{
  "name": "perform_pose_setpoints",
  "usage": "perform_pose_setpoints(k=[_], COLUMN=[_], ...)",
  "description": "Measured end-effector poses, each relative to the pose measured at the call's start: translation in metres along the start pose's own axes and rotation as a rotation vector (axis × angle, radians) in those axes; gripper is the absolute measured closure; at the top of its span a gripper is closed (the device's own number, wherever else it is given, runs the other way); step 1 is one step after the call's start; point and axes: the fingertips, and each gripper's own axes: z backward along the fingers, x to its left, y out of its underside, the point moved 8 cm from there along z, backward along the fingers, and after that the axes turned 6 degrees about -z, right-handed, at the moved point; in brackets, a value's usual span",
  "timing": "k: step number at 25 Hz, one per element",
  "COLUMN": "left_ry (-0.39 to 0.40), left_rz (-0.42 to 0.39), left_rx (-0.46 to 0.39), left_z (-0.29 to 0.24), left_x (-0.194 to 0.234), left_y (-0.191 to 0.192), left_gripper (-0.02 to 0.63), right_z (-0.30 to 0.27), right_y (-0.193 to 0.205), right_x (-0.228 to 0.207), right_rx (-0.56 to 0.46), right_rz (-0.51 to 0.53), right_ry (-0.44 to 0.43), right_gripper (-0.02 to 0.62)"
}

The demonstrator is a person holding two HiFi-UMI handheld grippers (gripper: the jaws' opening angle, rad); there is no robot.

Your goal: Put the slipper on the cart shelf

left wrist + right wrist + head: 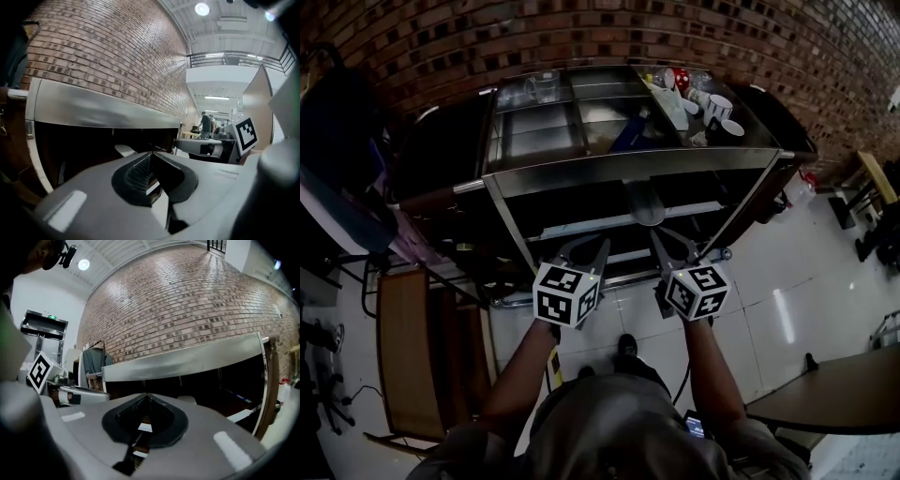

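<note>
A metal cart stands against the brick wall in the head view. A pale grey slipper lies on its middle shelf, just beyond both grippers. My left gripper and right gripper hover side by side at the cart's front edge, both shut with nothing between the jaws. In the left gripper view the left gripper points into the dark shelf opening, where the slipper shows pale. The right gripper points at the same shelf, with the slipper just past its tip.
The cart's top holds white mugs, a clear jug and other items. A wooden board is at the left and a dark table at the right, on a white tiled floor. A person stands far off.
</note>
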Motion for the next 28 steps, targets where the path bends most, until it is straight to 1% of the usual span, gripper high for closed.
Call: perform_pose_setpoints(k=[4,6,15,28], left_ry=[0.018,0.019,0.016,0.006], left_rz=[-0.01,-0.011,-0.018,-0.017], left_rx=[-0.014,-0.016,-0.022,-0.031], left_z=[0.011,0.018,0.037,0.051], left_x=[-0.003,-0.002,-0.004,-0.006], left_y=[-0.002,-0.002,-0.003,-0.004], left_gripper=[0.598,0.598,0.598,0.598], right_z=[0.01,0.013,0.019,0.024], right_y=[-0.003,-0.004,-0.002,-0.007], right_x=[0.022,0.032,0.053,0.07], right_rx=[0.009,0.017,0.023,0.011], right_rz=[0.08,0.095,0.09,0.095], right_ry=[0.014,0.011,-0.022,-0.062], right_gripper=[0.595,0.595,0.595,0.595])
